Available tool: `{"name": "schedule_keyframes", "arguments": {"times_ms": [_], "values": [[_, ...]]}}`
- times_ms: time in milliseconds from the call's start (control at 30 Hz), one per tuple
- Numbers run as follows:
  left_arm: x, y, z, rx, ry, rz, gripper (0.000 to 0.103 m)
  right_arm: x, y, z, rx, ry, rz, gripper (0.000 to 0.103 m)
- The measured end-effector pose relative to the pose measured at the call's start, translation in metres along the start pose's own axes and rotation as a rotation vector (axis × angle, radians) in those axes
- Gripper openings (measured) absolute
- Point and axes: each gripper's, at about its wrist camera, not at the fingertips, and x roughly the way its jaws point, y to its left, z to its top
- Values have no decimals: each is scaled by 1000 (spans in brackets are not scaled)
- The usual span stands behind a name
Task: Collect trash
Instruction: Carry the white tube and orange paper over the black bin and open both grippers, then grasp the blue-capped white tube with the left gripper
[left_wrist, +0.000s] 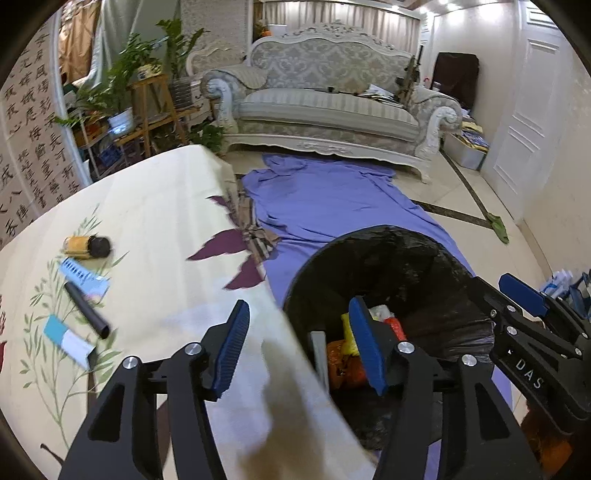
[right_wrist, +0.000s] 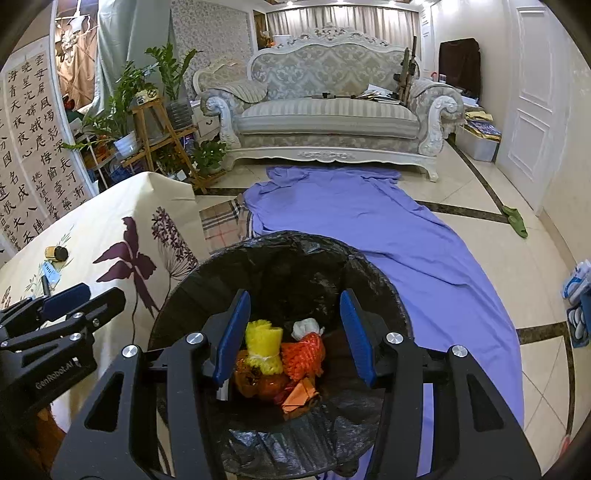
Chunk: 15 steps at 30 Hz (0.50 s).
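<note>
Crinkled black-lined round bin (right_wrist: 280, 266), yellow mesh wad (right_wrist: 263, 341) inside, both hand-held grippers (left_wrist: 299, 347) (right_wrist: 291, 336) apart, empty.

One bin (right_wrist: 229, 258), four table items: bottle (left_wrist: 86, 247), tube (left_wrist: 86, 314), two cards (left_wrist: 68, 341)

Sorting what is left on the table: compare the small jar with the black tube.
The small jar is short and stubby, with an amber body and a dark cap; the black tube is long, slim and black throughout. The jar lies at the far end of the row, the tube nearer, resting partly across a blue card. Both lie on their sides on the floral tablecloth, uncollected.
</note>
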Motion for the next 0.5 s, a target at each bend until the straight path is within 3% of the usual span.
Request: {"name": "schedule_keyframes", "arguments": {"times_ms": [500], "values": [[-29,68,-20,-119,7,123,56,0,83,-2,-129,30,135,50]]}}
